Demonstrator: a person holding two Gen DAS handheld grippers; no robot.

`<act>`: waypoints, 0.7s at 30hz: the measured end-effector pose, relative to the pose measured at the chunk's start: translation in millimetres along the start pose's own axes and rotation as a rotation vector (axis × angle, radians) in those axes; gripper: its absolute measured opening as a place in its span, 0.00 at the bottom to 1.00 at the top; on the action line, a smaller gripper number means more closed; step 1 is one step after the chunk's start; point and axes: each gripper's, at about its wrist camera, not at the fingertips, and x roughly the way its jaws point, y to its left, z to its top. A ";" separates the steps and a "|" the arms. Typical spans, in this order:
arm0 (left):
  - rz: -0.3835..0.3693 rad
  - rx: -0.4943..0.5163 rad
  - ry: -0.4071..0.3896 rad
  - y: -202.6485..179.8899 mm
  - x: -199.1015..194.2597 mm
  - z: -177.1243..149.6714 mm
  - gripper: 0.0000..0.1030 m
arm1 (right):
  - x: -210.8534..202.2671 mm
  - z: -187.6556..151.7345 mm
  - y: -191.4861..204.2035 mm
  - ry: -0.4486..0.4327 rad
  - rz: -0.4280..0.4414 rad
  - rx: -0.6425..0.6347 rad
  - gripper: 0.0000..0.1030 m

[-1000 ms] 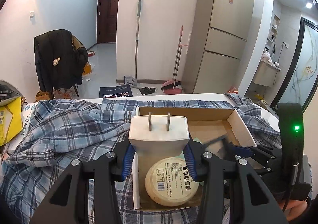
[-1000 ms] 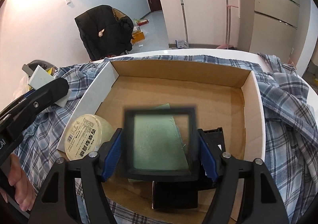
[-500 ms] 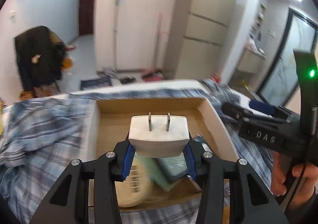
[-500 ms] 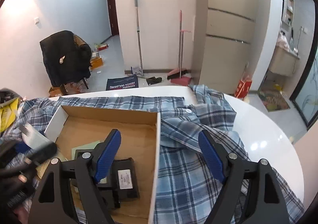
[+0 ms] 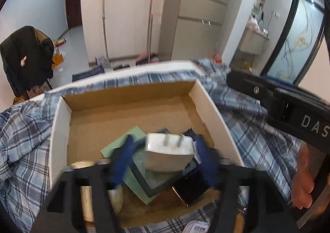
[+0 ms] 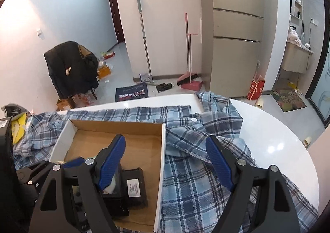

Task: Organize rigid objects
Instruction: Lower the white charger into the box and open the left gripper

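left hand-held gripper: jaws opening around boxy white plug adapter | right hand-held gripper: wide, empty | corrugated cardboard box on plaid shirt

A cardboard box is sitting on a shirt that is lying spread over a table. Inside the box, a charger is lying on a pile of flat things at the near end, with a round tub sitting to its left. Behind the table, a chair is standing to the left and a fridge to the right.
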 end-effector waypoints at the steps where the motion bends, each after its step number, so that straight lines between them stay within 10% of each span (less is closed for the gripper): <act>1: 0.007 -0.010 -0.029 2.3 -5.8 0.6 0.83 | -1.6 1.1 -1.5 -0.004 0.004 0.007 0.77; 16: 0.268 0.147 -0.513 -7.1 -200.4 -38.4 0.98 | -101.0 9.9 20.7 -0.160 0.128 -0.016 0.77; 21: 0.236 0.112 -0.602 -10.6 -249.2 -69.1 1.00 | -145.2 -11.2 31.5 -0.185 0.162 -0.060 0.77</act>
